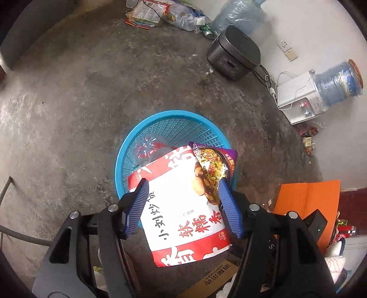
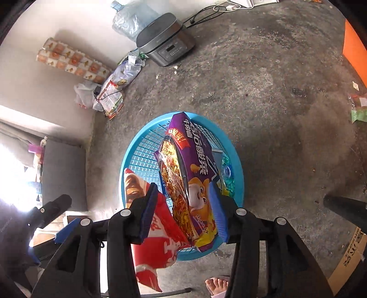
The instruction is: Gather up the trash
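Observation:
A blue mesh trash basket (image 1: 137, 149) (image 2: 236, 165) stands on the concrete floor. My left gripper (image 1: 182, 186) has its jaws wide apart; a red and white snack bag (image 1: 181, 213) lies between them, over the basket's near rim. My right gripper (image 2: 183, 192) also stands wide, with a purple noodle packet (image 2: 195, 160) between the fingers and above the basket. The red and white bag (image 2: 160, 231) shows beside it. Whether either bag is pinched is unclear. The purple packet (image 1: 213, 165) overlaps the red and white bag in the left wrist view.
A grey rice cooker (image 1: 234, 53) (image 2: 165, 40) sits by the wall, with water jugs (image 1: 238, 16), a dispenser (image 1: 298, 98) and loose wrappers (image 1: 146, 13) (image 2: 112, 96). An orange board (image 1: 307, 201), cardboard box (image 2: 348, 254) and a bare foot (image 2: 216, 285) are near.

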Motion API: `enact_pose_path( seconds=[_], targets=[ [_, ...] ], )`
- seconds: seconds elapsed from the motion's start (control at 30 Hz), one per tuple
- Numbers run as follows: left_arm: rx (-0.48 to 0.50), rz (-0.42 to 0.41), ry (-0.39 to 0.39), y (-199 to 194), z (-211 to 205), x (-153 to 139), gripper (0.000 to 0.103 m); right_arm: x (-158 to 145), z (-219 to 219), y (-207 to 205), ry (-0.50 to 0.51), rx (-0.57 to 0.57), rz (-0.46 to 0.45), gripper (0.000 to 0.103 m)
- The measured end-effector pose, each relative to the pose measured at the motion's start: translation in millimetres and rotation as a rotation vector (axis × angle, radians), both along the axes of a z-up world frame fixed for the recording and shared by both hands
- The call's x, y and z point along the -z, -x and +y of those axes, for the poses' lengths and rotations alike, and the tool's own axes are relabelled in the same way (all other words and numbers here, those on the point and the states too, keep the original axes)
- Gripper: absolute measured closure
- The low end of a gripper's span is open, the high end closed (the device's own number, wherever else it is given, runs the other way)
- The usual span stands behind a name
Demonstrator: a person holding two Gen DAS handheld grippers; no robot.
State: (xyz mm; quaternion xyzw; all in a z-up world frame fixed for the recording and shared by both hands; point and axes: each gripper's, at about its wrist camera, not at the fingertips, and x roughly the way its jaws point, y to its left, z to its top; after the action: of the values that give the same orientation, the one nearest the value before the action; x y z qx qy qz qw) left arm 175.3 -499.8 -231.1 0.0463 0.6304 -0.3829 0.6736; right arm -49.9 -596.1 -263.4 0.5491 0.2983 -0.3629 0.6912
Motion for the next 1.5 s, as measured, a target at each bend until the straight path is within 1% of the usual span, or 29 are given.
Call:
enact_pose_path(
  seconds=[0.1, 0.17, 0.23, 0.33, 0.4, 0.53, 0.57, 0.63, 0.7, 0.73, 0.77, 0.8, 0.83, 0.87, 0.9, 0.97, 1.0, 1.07, 1.13, 1.17, 1.23, 1.3, 1.37, 1.47, 1.5],
  targets=[
    [-0.044, -0.032, 0.07, -8.0, 10.2, -30.5, 0.041, -0.9, -2.2, 11.0, -0.012, 0.038, -0.041, 0.057],
    [-0.054, -0.063, 0.109, -9.0, 14.8, -53.6, 0.041, -6.4, -3.3, 16.9, -0.011, 0.055, -0.072, 0.056],
    [-0.05, -0.114, 0.155, -9.4, 23.3, -82.3, 0.041, -12.9, -1.7, 23.0, -0.006, 0.073, -0.103, 0.056],
    [-0.043, -0.2, 0.214, -8.6, 47.1, -128.0, 0.037, -27.3, 0.4, 32.1, 0.019, 0.094, -0.146, 0.056],
    [-0.05, -0.255, 0.25, -7.0, 69.5, -157.6, 0.036, -40.6, 4.4, 36.5, 0.048, 0.091, -0.164, 0.056],
    [-0.073, -0.358, 0.3, 0.6, 123.8, -210.3, 0.03, -70.8, 14.2, 41.6, 0.109, 0.069, -0.183, 0.056],
    [-0.083, -0.387, 0.311, 5.0, 139.3, -223.4, 0.026, -81.0, 17.6, 41.8, 0.13, 0.057, -0.187, 0.056],
    [-0.105, -0.43, 0.329, 15.6, 170.0, -245.3, 0.021, -102.4, 26.8, 40.3, 0.173, 0.021, -0.2, 0.056],
    [-0.123, -0.469, 0.339, 28.2, 203.5, -266.4, 0.019, -130.6, 42.0, 36.1, 0.234, -0.032, -0.213, 0.056],
    [-0.139, -0.489, 0.334, 35.6, 219.7, -275.9, 0.017, -145.7, 50.9, 33.2, 0.27, -0.066, -0.219, 0.056],
    [-0.168, -0.513, 0.317, 43.5, 233.9, -284.7, 0.012, -162.4, 62.1, 30.8, 0.312, -0.101, -0.224, 0.055],
    [-0.208, -0.539, 0.294, 51.2, 250.2, -292.7, 0.01, -178.3, 73.2, 28.2, 0.353, -0.137, -0.231, 0.054],
    [-0.25, -0.561, 0.279, 59.0, 266.3, -299.1, 0.009, -196.0, 88.1, 25.9, 0.404, -0.179, -0.236, 0.047],
    [-0.295, -0.581, 0.268, 67.4, 285.3, -305.1, 0.009, -214.5, 104.2, 23.2, 0.46, -0.222, -0.237, 0.043],
    [-0.334, -0.596, 0.255, 75.4, 301.5, -310.3, 0.009, -230.6, 119.5, 21.0, 0.514, -0.266, -0.239, 0.042],
    [-0.4, -0.624, 0.209, 89.9, 329.2, -317.2, 0.009, -265.6, 158.5, 16.3, 0.64, -0.372, -0.237, 0.03],
    [-0.443, -0.644, 0.174, 98.3, 345.2, -319.6, 0.009, -278.6, 176.1, 15.3, 0.699, -0.415, -0.235, 0.028],
    [-0.488, -0.679, 0.106, 114.9, 369.6, -319.0, 0.009, -302.9, 214.3, 14.6, 0.809, -0.505, -0.23, 0.016],
    [-0.503, -0.721, 0.036, 131.0, 387.9, -316.4, 0.009, -322.2, 248.8, 16.7, 0.895, -0.58, -0.238, 0.009],
    [-0.507, -0.743, 0.006, 138.5, 395.9, -314.5, 0.009, -330.2, 265.5, 18.2, 0.937, -0.613, -0.243, 0.007],
    [-0.53, -0.792, -0.052, 155.2, 413.1, -308.2, 0.009, -340.0, 294.7, 20.5, 1.011, -0.674, -0.24, 0.007],
    [-0.548, -0.81, -0.071, 168.0, 429.9, -301.2, 0.009, -342.5, 321.2, 20.3, 1.066, -0.746, -0.22, 0.007],
    [-0.575, -0.788, -0.115, 174.4, 443.1, -292.0, 0.009, -341.0, 345.6, 17.1, 1.095, -0.83, -0.179, 0.007],
    [-0.615, -0.733, -0.149, 181.7, 455.5, -277.3, 0.009, -329.9, 376.6, 13.7, 1.081, -0.965, -0.117, 0.007],
    [-0.633, -0.709, -0.156, 183.8, 459.7, -272.2, 0.009, -325.0, 387.0, 11.6, 1.065, -1.007, -0.082, 0.007]
  ],
)
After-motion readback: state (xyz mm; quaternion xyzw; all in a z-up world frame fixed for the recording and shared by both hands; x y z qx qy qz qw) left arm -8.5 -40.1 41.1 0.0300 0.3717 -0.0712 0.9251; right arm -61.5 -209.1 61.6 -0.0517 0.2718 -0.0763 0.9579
